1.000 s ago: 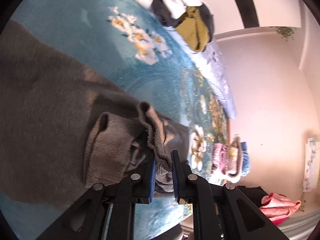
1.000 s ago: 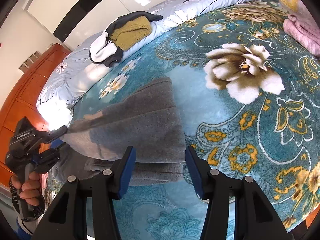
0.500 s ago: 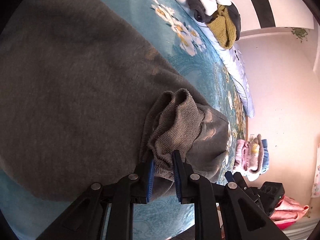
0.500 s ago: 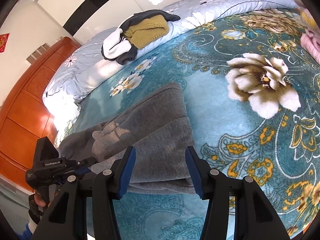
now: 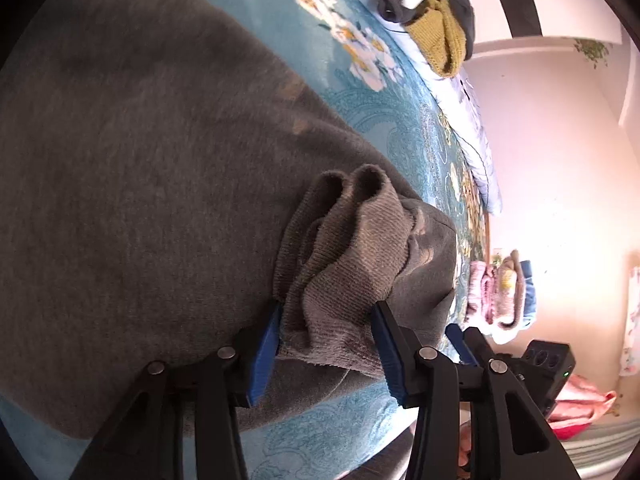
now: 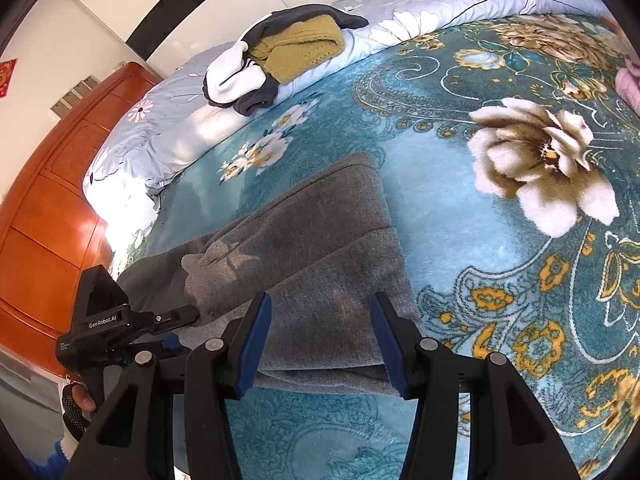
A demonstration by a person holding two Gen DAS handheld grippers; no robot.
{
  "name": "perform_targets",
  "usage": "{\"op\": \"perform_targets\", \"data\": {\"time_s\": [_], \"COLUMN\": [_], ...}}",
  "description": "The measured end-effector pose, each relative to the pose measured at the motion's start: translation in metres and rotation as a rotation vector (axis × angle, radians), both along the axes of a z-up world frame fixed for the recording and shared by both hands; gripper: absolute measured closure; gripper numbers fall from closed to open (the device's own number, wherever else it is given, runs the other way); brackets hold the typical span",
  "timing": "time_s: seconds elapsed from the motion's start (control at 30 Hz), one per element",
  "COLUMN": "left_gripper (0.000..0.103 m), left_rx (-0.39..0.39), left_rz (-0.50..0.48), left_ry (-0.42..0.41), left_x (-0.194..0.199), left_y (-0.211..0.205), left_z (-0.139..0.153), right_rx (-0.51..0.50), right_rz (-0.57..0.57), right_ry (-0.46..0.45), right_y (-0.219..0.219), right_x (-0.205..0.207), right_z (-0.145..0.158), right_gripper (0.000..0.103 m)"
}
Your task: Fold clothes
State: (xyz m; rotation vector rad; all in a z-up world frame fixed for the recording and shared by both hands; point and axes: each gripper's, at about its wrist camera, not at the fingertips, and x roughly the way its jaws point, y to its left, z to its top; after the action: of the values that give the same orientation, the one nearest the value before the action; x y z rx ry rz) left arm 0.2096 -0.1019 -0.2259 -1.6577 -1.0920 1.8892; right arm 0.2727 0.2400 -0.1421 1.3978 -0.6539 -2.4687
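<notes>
Teal floral bedspread (image 6: 460, 240) carries a soft, limp grey sweater (image 6: 320, 256), best gripped at cuff or hem; left gripper (image 5: 326, 344) is opening around its ribbed cuff (image 5: 344, 256), right gripper (image 6: 320, 344) hovers empty, jaws apart.

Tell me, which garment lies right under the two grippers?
The grey sweater, spread on the teal blanket; the mustard knit and pink pile sit farther off.

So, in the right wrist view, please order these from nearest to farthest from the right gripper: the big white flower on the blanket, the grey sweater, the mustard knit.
1. grey sweater, just ahead of the right gripper.
2. big white flower, farther up on the right.
3. mustard knit, far back on the pale quilt.
</notes>
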Motion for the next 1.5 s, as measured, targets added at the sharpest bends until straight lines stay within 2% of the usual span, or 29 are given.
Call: {"op": "perform_targets", "data": {"time_s": [0.1, 0.2, 0.3, 0.43, 0.57, 0.63, 0.73, 0.8, 0.9, 1.07, 1.3, 1.37, 1.43, 1.5], "left_gripper": [0.058, 0.074, 0.083, 0.085, 0.086, 0.086, 0.086, 0.086, 0.086, 0.086, 0.083, 0.083, 0.079, 0.069], "left_rx": [0.034, 0.073, 0.051, 0.029, 0.018, -0.017, -0.079, -0.07, -0.054, -0.101, -0.059, -0.031, 0.0, 0.003], "left_rz": [0.005, 0.011, 0.019, 0.034, 0.046, 0.054, 0.089, 0.125, 0.15, 0.126, 0.145, 0.144, 0.144, 0.159], "left_ry": [0.02, 0.001, 0.016, 0.093, 0.198, 0.215, 0.16, 0.084, 0.049, 0.056, 0.032, 0.047, 0.06, 0.078], "left_x": [0.002, 0.0, 0.002, 0.006, 0.007, 0.009, 0.01, 0.017, 0.027, 0.021, 0.025, 0.027, 0.031, 0.036], "left_y": [-0.002, 0.002, 0.003, -0.003, -0.015, -0.023, -0.033, -0.047, -0.054, -0.043, -0.051, -0.054, -0.058, -0.067], "left_z": [0.004, -0.002, -0.001, 0.027, 0.065, 0.07, 0.046, 0.019, -0.001, 0.0, -0.003, 0.003, 0.011, 0.02], "right_rx": [-0.002, 0.003, 0.004, 0.001, 0.003, 0.001, 0.002, 0.002, 0.007, 0.024, 0.018, 0.017, 0.014, 0.021], "right_rz": [-0.006, -0.001, 0.0, -0.008, 0.003, 0.014, 0.031, 0.046, 0.07, 0.087, 0.088, 0.085, 0.084, 0.086], "right_ry": [0.003, 0.004, 0.004, 0.003, 0.025, 0.035, 0.034, 0.027, 0.012, -0.039, -0.101, -0.079, -0.057, -0.041], "right_y": [0.002, -0.001, -0.002, 0.001, -0.003, -0.007, -0.012, -0.016, -0.023, -0.028, -0.027, -0.027, -0.027, -0.027], "right_x": [0.001, 0.001, 0.002, 0.002, 0.003, 0.002, -0.001, -0.003, -0.006, -0.012, -0.017, -0.015, -0.014, -0.013], "right_z": [0.002, 0.004, 0.004, 0.005, 0.014, 0.016, 0.016, 0.014, 0.009, -0.009, -0.029, -0.021, -0.012, -0.006], "right_gripper": [0.05, 0.05, 0.05, 0.05, 0.05, 0.05, 0.05, 0.05, 0.05, 0.05, 0.05, 0.05, 0.05, 0.05]}}
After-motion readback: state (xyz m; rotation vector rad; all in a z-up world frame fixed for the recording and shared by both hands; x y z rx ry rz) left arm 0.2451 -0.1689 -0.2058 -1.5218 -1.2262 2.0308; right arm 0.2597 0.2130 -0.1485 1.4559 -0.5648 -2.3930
